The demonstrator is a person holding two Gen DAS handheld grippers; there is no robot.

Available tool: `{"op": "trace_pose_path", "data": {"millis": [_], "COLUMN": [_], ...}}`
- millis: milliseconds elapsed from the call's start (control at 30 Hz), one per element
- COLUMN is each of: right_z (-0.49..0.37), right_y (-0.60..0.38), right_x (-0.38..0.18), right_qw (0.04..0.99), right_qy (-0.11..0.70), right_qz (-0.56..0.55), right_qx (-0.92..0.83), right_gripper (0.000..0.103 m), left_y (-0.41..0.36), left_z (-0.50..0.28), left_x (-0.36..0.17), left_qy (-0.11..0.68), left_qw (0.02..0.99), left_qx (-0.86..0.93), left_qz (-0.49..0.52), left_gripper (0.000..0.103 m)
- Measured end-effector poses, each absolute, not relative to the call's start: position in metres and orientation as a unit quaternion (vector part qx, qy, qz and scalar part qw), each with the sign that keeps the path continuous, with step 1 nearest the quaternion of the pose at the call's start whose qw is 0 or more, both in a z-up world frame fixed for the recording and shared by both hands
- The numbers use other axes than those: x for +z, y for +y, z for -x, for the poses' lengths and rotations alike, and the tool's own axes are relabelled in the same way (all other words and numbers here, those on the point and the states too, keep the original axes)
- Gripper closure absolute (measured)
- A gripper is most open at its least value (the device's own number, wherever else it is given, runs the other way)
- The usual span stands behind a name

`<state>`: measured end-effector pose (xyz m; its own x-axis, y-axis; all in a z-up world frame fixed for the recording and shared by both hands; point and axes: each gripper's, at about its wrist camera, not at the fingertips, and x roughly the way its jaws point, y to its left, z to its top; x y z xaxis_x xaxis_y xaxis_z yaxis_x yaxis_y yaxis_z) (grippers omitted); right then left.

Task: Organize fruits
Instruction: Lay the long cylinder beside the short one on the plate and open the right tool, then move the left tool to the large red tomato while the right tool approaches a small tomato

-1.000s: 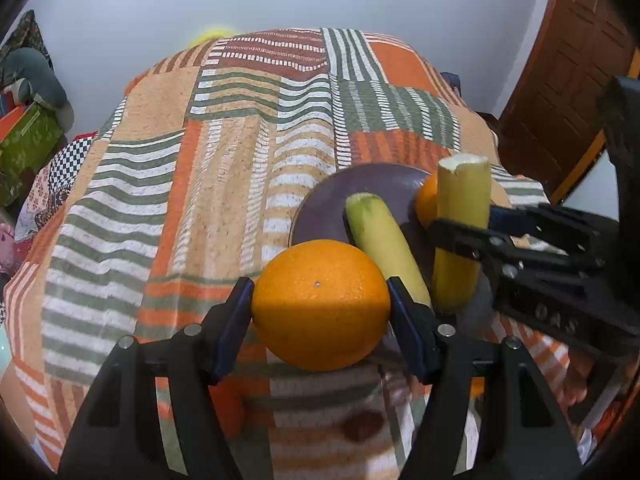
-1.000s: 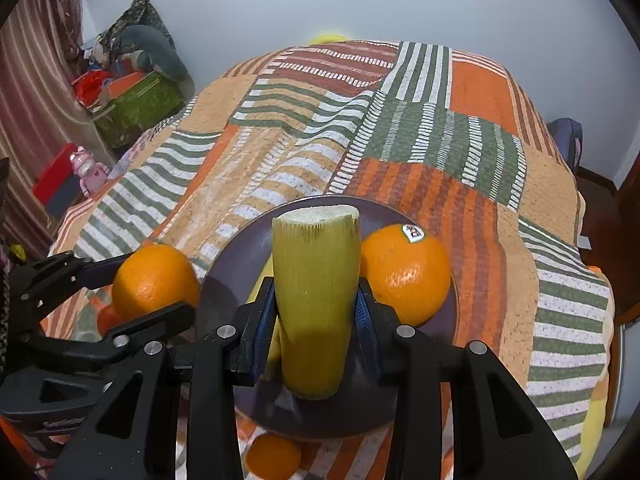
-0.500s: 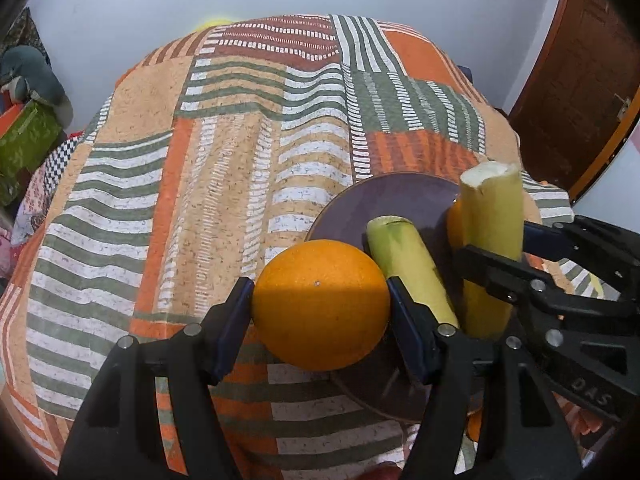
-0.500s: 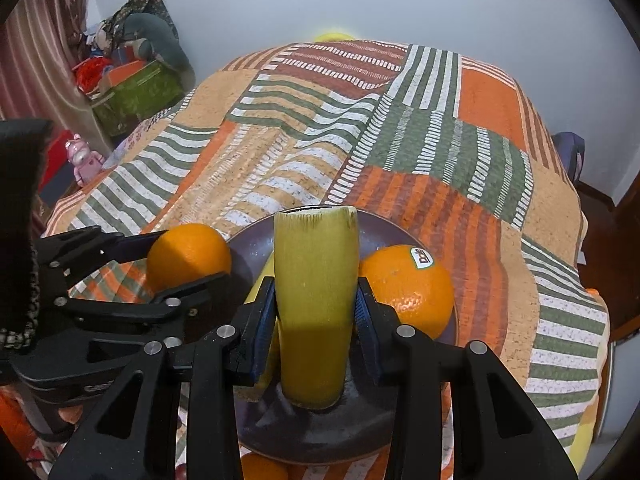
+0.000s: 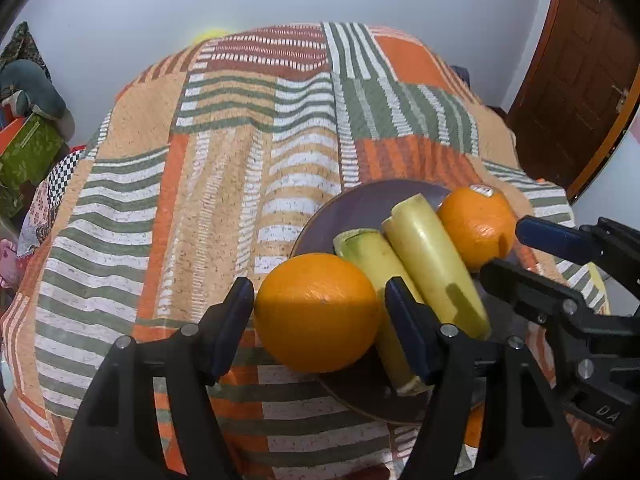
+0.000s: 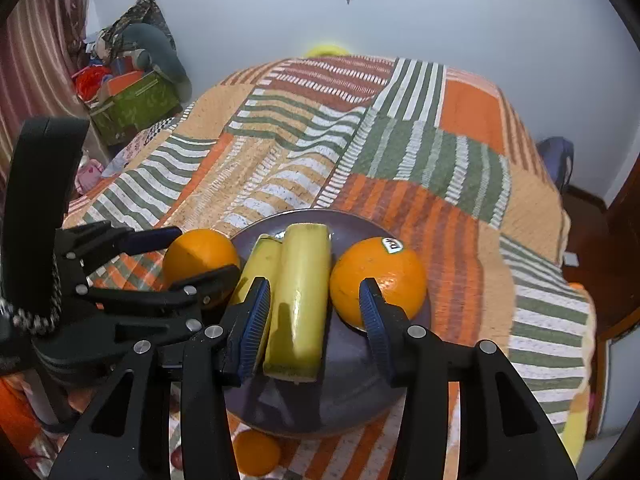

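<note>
Right tongs [image 6: 312, 312] opening, pads off the pale banana piece [image 6: 298, 304] laid on the purple plate [image 6: 360, 400] beside a second piece [image 6: 258, 264] and a stickered orange [image 6: 380, 276]. Left tongs [image 5: 320, 316] loosening around another orange [image 5: 316, 312] at the plate's left rim. Best lowered fully inside the rim before letting go, lest rolled onto the bed's quilt [image 5: 200, 200].

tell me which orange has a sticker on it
The orange on the plate, right of the two yellow pieces. The orange in the left gripper shows none.
</note>
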<state>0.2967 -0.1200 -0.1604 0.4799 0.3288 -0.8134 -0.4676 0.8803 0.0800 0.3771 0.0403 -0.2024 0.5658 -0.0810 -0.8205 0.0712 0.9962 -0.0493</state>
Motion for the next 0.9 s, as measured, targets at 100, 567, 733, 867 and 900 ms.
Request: {"op": "trace_pose_path", "data": {"millis": [100,567,733,867,900], "right_z": [-0.29,-0.239,-0.222,-0.211,-0.207], "right_y": [-0.124,-0.152,-0.157,-0.159,-0.159], "right_x": [-0.153,-0.107,-0.108,-0.116,-0.119], "right_qw": [0.86,0.89,0.889,0.883,0.881], "right_qy": [0.448,0.4,0.406,0.422,0.426], "right_qz": [0.076,0.07,0.064,0.06,0.06], "right_qx": [0.233,0.206,0.201,0.197,0.195], "right_gripper": [0.06,0.036,0.031,0.031,0.031], "left_y": [0.038,0.049,0.06,0.074,0.078], "left_z": [-0.367,-0.279,-0.248,-0.234,-0.232], "left_x": [-0.19,-0.129,-0.121,-0.128,-0.132], "left_qy": [0.452,0.393,0.387,0.4,0.406], "left_qw": [0.891,0.918,0.921,0.916,0.913], "left_qx": [-0.05,-0.044,-0.035,-0.025,-0.023], "left_qz": [0.0,-0.023,-0.028,-0.025,-0.021], "left_gripper": [0.034,0.02,0.006,0.003,0.003]}}
